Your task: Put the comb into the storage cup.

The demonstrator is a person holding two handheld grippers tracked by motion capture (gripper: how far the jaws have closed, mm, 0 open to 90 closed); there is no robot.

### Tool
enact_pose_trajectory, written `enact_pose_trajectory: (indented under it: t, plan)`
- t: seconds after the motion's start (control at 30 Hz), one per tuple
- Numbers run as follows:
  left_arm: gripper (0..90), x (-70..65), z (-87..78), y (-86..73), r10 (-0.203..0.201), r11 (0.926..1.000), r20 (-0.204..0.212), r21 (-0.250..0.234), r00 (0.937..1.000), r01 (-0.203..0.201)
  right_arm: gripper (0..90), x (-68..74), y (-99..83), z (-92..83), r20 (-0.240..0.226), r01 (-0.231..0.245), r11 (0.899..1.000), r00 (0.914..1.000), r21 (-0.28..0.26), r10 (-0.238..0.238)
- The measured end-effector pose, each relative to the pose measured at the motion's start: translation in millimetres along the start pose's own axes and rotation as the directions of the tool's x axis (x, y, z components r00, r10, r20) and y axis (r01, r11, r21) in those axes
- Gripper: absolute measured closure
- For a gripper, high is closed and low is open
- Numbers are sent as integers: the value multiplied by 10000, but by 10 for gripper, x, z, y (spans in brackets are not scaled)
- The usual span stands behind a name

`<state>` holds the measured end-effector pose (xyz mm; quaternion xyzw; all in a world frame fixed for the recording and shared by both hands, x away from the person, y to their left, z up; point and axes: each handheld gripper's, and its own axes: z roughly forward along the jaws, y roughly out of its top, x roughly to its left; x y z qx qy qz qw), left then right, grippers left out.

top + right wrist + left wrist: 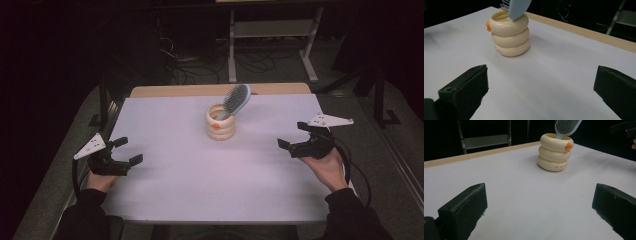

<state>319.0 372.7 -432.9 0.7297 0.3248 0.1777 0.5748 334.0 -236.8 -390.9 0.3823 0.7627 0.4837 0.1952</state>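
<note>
Both grippers, left and right, are hovering wide open and empty; the hairbrush is leaning in the cream holder mid-table, probably awaiting a reach-in.

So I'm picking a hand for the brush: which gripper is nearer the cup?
The right gripper; it sits farther up the table, closer to the cup than the left gripper.

A cream holder of three stacked rings is standing upright mid-table. A light-blue hairbrush is leaning inside it, bristled head sticking up.
</note>
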Motion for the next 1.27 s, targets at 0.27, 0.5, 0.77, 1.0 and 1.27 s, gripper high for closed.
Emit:
enact_pose_trajectory:
  t: [0.27,0.5,0.77,1.0,1.27]
  plan:
    - [0,7,-6,-4,-30,10000,-33,29,10000,30,0,-9,-119,-43,78,-81,10000,9999,-36,81]
    - [0,7,-1,-7,-46,10000,-24,61,10000,46,0,-12,-211,-76,86,-136,9999,9999,76,135]
    - [0,6,0,-7,-55,10000,-21,57,10000,55,0,-28,-338,-125,226,-187,9997,9996,187,183]
    - [0,5,-9,-1,-37,10000,-43,13,10000,37,0,0,-461,-114,473,-83,9984,9989,563,57]
    - [0,8,-22,10,-56,9999,-15,-145,10000,55,0,53,-511,-99,423,-16,9990,9991,450,-3]
